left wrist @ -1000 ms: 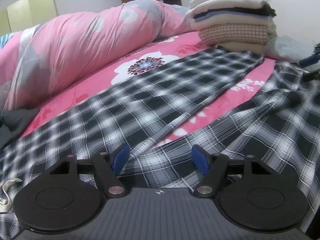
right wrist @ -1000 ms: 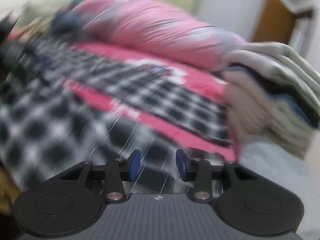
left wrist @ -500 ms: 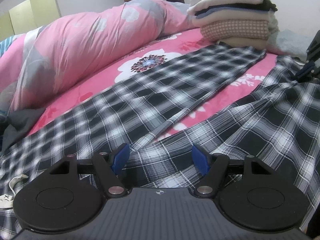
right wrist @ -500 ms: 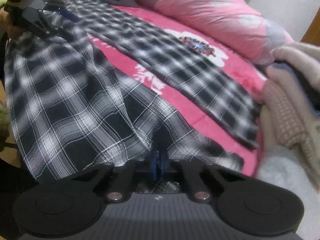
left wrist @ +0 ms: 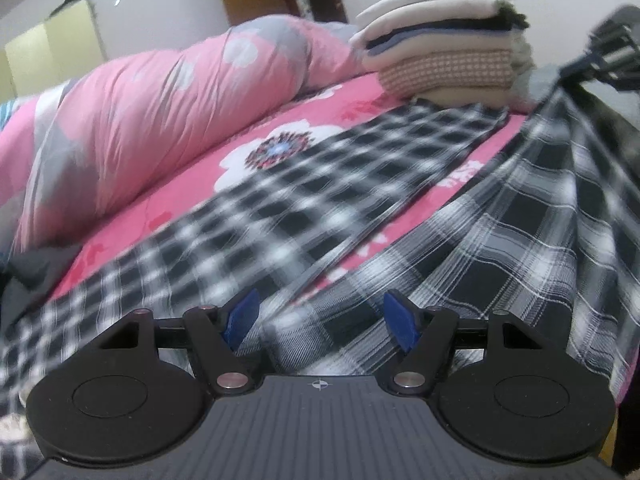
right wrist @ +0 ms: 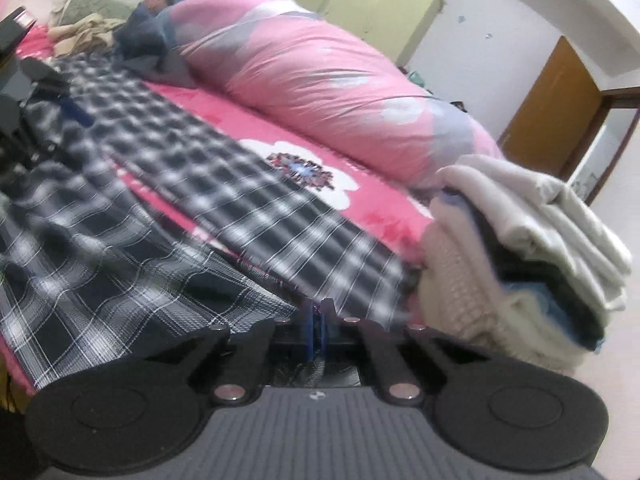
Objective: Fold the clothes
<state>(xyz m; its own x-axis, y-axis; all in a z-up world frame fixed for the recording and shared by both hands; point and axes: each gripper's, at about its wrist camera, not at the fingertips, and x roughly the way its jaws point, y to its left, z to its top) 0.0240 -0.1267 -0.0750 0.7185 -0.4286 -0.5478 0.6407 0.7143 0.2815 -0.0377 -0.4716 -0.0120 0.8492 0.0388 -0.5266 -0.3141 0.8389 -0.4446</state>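
Nearest us, our right gripper point(right wrist: 315, 330) has its blue pads pressed together on a hem of the plaid trousers point(right wrist: 120, 264); cloth bunches just behind the pads. Our left gripper point(left wrist: 320, 320) is spread wide, pads apart, plaid cloth lying between and under them, nothing pinched

Trousers lie on the pink flowered sheet point(left wrist: 192, 200): one leg flat and stretched toward the stack of folded clothes point(left wrist: 444, 48), the other leg raised and pulled taut toward our right gripper, pink showing in the gap between legs

Handling, our read: thin woven cloth, light, floppy, no stiffness, so it sags wherever unsupported. Not fragile, a bit slidey on the sheet. Best held at hem or waistband edges and seams, both ends kept in tension, else it wrinkles

View differences: left view shows the right gripper point(left wrist: 612, 52) lifted high with the leg hanging from it, which the right view can't show. Right view shows the left gripper point(right wrist: 24, 92) at the far end, plus loose clothes point(right wrist: 84, 32) by the pillow. Both blurred, so we can't tell the waistband

Furthest back: rolled pink duvet point(right wrist: 320, 72), cupboards, door
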